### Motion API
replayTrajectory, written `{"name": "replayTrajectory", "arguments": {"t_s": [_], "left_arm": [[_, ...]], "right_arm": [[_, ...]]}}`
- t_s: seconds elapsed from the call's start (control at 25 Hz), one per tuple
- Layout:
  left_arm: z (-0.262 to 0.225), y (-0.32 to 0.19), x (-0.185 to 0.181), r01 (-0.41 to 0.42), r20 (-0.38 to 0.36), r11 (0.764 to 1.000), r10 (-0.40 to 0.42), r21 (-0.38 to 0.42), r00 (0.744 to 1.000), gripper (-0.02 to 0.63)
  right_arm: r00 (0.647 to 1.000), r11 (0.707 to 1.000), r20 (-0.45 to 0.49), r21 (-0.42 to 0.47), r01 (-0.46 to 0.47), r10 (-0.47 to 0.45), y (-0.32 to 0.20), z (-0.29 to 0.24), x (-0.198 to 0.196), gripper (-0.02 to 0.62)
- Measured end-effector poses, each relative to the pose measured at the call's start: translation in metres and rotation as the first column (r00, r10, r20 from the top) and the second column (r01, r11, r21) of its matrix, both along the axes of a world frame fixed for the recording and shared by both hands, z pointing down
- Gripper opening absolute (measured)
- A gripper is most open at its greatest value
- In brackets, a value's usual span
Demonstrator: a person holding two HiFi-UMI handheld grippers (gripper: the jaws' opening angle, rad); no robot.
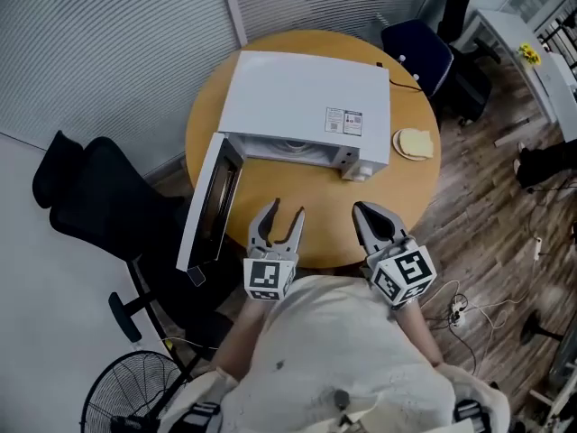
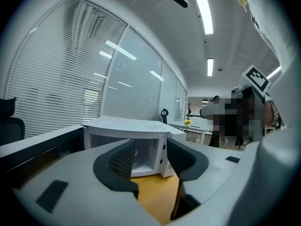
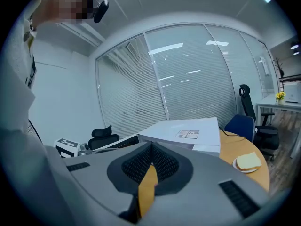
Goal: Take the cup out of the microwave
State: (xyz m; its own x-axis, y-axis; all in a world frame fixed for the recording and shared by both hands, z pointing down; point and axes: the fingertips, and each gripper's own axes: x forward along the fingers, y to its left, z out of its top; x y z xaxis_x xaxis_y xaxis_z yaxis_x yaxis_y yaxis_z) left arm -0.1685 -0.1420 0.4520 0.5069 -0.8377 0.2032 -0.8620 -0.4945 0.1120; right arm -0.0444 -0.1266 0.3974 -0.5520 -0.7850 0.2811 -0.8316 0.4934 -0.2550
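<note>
A person is holding both grippers low over the near edge of a round wooden table (image 1: pixel 297 228), each one pointing toward the white microwave (image 1: pixel 306 106) that is sitting across the tabletop. The microwave door (image 1: pixel 209 207) is hanging fully open to the left, past the table's rim, exposing the pale cavity. The left gripper (image 1: pixel 287 208) is facing that opening straight on. Its jaws are standing a narrow gap apart with nothing between them, only the bare table and the cavity showing through the gap. The right gripper (image 1: pixel 363 210) is hovering just beside it, in front of the microwave's right end, with its ribbed pads meeting at the tips and gripping nothing. The cup cannot be picked out for sure. In the left gripper view a pale rounded shape (image 2: pixel 135 152) is sitting inside the cavity, mostly hidden behind the left jaw's pad, and whether it is the cup or the turntable is unclear. To the right of the microwave, a slice of bread (image 1: pixel 415 142) is lying on a small plate near the table's edge. A black office chair (image 1: pixel 90 197) is standing just left of the open door.
</note>
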Motion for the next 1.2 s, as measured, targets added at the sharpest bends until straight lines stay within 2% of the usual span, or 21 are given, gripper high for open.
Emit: {"name": "replayTrajectory", "arguments": {"t_s": [0.4,0.6,1.0,1.2], "left_arm": [[0.039,-0.026,-0.008,0.053,0.011,0.998,-0.052,-0.044,0.999,0.225],[0.060,-0.037,-0.006,0.086,0.019,0.994,-0.085,-0.061,0.996,0.229],[0.096,-0.064,0.009,0.094,0.059,0.992,-0.089,-0.085,0.994,0.241],[0.113,-0.080,0.016,0.089,0.081,0.991,-0.081,-0.101,0.993,0.256]], "right_arm": [[1.000,0.998,-0.019,-0.051,-0.019,0.018,0.000,0.015,0.008,0.008],[1.000,0.997,-0.025,-0.073,0.009,-0.011,-0.004,0.031,0.010,0.008],[0.998,0.994,-0.024,-0.097,0.056,-0.058,-0.018,0.052,0.013,0.008],[0.999,0.994,-0.020,-0.102,0.048,-0.050,-0.027,0.055,0.017,0.008]]}}
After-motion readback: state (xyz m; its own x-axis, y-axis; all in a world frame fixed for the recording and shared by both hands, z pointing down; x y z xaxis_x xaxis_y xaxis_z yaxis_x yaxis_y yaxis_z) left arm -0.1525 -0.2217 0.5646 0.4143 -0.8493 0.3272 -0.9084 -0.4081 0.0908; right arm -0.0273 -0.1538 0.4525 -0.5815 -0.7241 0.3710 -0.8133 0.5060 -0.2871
